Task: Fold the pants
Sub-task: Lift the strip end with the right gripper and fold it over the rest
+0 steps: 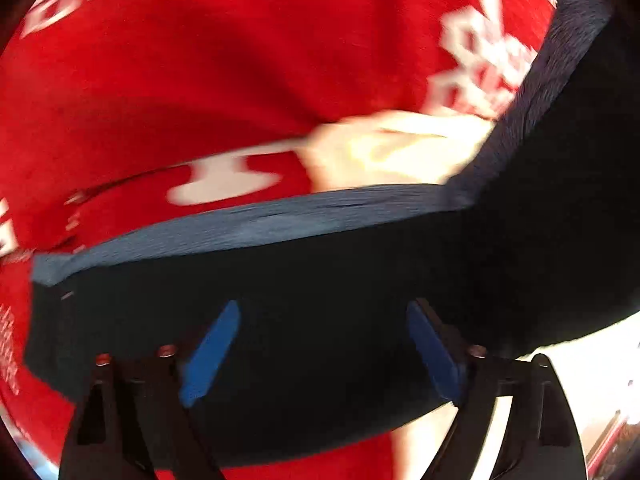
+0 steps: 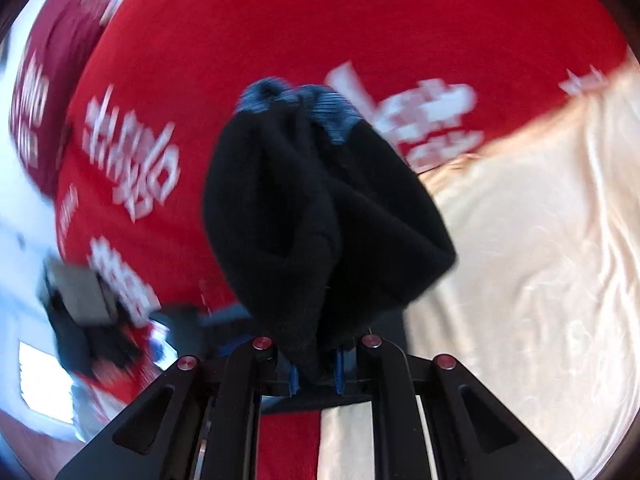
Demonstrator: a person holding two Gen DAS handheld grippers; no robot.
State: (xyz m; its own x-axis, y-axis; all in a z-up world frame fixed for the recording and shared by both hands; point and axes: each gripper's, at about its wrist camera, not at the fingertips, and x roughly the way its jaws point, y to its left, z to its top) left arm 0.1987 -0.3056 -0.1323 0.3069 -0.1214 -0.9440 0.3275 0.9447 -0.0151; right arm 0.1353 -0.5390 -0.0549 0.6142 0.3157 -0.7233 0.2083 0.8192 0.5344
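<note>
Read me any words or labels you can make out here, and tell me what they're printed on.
"THE": start of a white line on the red cloth; the rest is blurred.
Other white print on the red cloth, both views: too blurred to read.
Black pants: no text visible.

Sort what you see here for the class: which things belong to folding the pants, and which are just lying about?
Part of the job:
- dark pants, bunched in the shut right gripper
- left gripper, open over the dark cloth

Just lying about:
- red printed cloth underneath
- cream sheet
- blurred grey and dark object, unidentifiable
</note>
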